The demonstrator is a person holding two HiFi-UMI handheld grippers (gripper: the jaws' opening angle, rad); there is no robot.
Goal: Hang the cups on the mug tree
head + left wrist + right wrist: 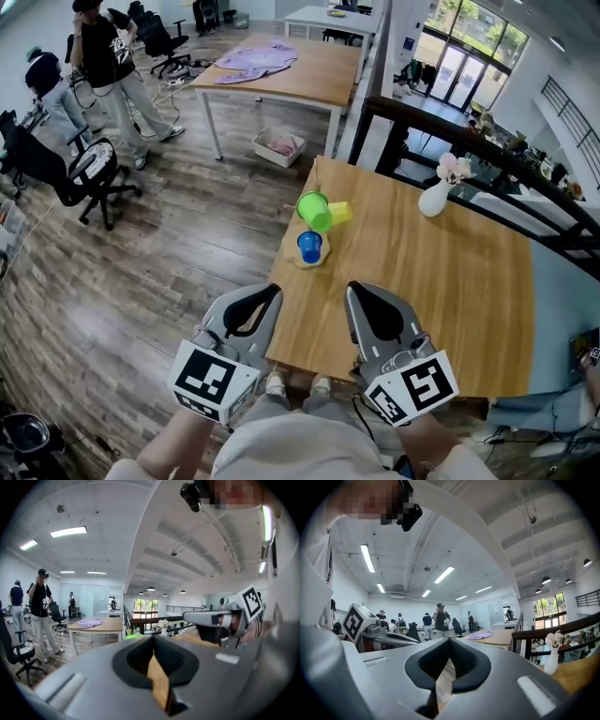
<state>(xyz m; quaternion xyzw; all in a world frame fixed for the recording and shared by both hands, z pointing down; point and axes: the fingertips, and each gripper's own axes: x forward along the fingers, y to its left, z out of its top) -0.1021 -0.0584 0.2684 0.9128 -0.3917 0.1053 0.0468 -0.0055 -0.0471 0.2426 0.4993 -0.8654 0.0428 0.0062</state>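
Both pairs of jaws are clenched on nothing, the left gripper [153,639] and right gripper [450,640] side by side at the near edge of the table [450,309], whose left edge carries three cups, one green cup [314,208], one yellow cup [340,214] and one blue cup [309,247], with one vase [434,198] by the far edge and open wood between.

Left tool [153,639] held level, jaws together, nothing between them.
Right tool [197,617] at three o'clock; a person [42,606] stands at nine o'clock, beside a far table [101,626].
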